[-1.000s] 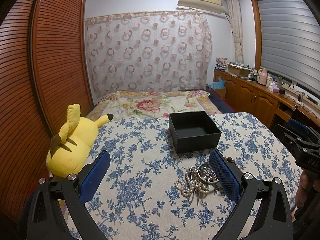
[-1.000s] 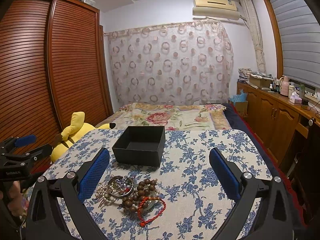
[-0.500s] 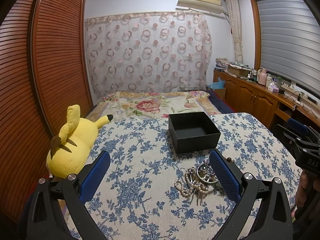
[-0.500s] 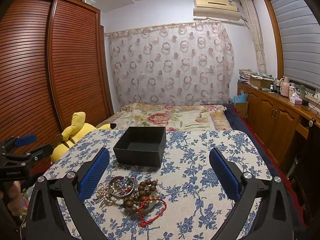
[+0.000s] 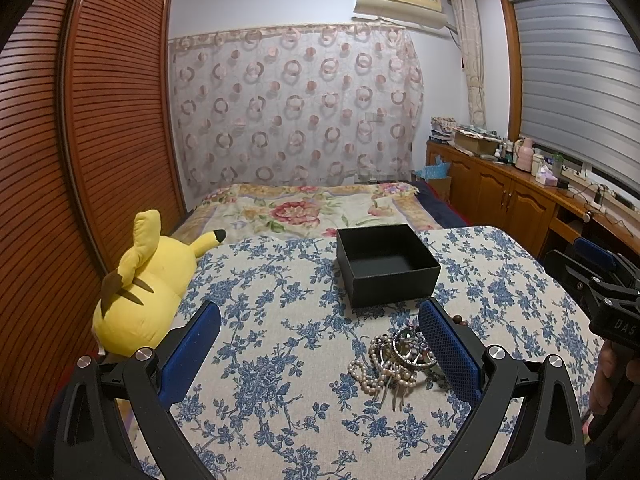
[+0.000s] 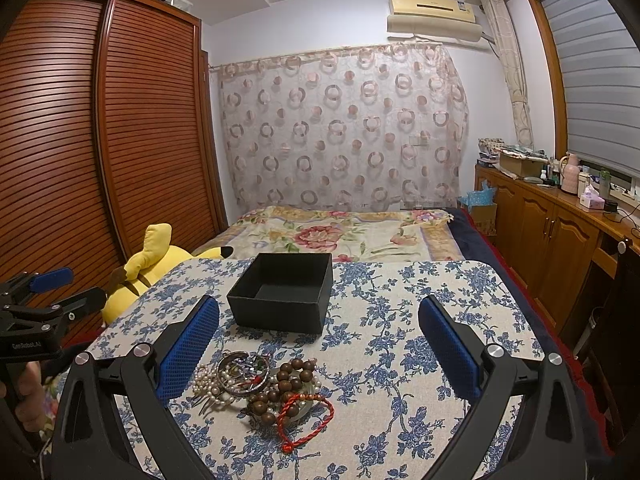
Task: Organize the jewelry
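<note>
Both grippers, left gripper (image 5: 320, 350) and right gripper (image 6: 320, 340), stay spread wide, empty; right has crept nearer the jewelry pile (image 6: 264, 384) at seven o'clock, black box (image 6: 282, 298) beyond.

A home bedroom is showing here: a bed under a floral quilt (image 6: 344, 236), a louvred wooden wardrobe (image 6: 120, 128), a circle-patterned sheer curtain (image 6: 344, 128), a wall-mounted air conditioner (image 6: 434, 16) and a yellow plush toy (image 5: 148, 284) lying alongside.
</note>
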{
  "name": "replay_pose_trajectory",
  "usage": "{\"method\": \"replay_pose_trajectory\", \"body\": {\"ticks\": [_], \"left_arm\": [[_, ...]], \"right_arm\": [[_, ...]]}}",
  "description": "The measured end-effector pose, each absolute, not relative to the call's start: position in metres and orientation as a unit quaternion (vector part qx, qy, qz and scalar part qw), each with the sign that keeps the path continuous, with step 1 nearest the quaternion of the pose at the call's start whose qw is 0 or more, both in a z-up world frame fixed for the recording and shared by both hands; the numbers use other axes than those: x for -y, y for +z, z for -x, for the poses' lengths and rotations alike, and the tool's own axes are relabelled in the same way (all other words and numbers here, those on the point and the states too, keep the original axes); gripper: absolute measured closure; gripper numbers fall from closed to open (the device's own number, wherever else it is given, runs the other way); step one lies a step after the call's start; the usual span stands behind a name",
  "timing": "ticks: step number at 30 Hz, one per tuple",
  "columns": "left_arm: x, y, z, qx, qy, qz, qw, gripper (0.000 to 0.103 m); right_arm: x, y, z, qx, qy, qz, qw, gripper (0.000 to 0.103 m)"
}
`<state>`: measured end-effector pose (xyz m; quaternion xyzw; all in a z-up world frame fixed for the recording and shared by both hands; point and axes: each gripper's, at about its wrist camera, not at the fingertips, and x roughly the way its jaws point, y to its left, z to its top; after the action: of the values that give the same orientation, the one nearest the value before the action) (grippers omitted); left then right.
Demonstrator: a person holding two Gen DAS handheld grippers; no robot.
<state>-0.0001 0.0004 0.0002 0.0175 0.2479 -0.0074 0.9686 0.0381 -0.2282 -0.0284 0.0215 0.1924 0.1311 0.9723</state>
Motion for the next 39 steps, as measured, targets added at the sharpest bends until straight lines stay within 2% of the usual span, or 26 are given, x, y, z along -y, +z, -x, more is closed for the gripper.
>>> {"method": "replay_pose_trajectory", "body": {"ticks": [21, 30, 39], "left_arm": [[0.003, 0.009, 0.002, -0.249, -0.009, -0.017, 0.968, 0.007], [0.008, -0.027, -0.014, -0.295, -0.04, -0.011, 0.955, 0.007], [0.014, -0.064, -0.033, -0.335, -0.08, -0.006, 0.939, 0.007]], "right_arm": [[0.227, -0.027, -0.037, -0.193, 0.132, -0.021, 0.972, 0.002], [0.228, -0.046, -0.046, -0.223, 0.143, -0.006, 0.964, 0.003], [0.235, -0.078, -0.061, -0.264, 0.16, 0.011, 0.951, 0.022]]}}
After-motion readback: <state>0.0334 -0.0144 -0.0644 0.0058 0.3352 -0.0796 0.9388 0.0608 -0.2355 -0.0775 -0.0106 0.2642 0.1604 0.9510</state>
